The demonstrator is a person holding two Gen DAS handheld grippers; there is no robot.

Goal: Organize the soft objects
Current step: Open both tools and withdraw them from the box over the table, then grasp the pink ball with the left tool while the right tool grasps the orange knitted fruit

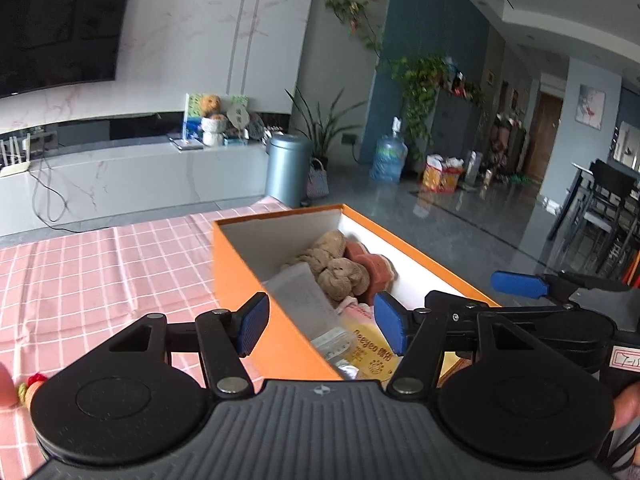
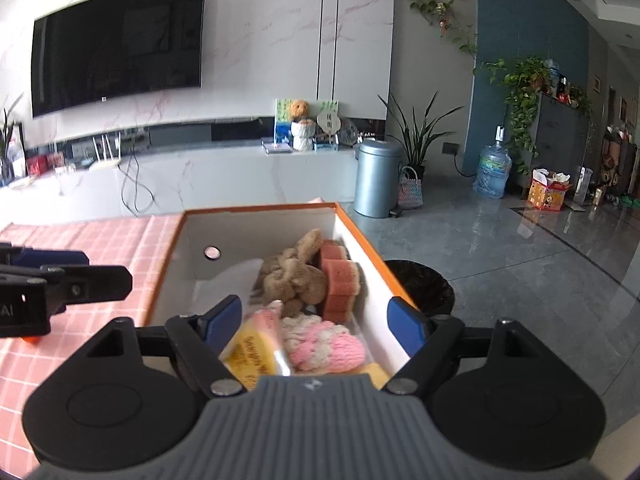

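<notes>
On the pink checked tablecloth [image 1: 100, 264] an orange box [image 2: 256, 209] with white inner walls is set, reaching to the cloth's right edge above the grey floor. Left of the box, over the cloth, the left gripper [image 1: 320, 326] is held with jaws spread wide and nothing gripped; its left pad [image 1: 252, 330] is seen outside the box's left wall, its right pad over the contents. Inside the box, toward the far end, a brown knitted soft toy [image 2: 292, 276] is seen, with orange sponges [image 2: 340, 284] touching it on the right. At the near end a yellow printed packet [image 2: 252, 354] lies left, a pink-and-white fluffy item [image 2: 324, 342] just beside it on the right. Over the box's near end the right gripper [image 2: 316, 326] is held wide open, nothing clamped, pads clear of the items. Right of the box, on the floor, a black bin [image 2: 424, 284] is partly hidden by the box wall.
</notes>
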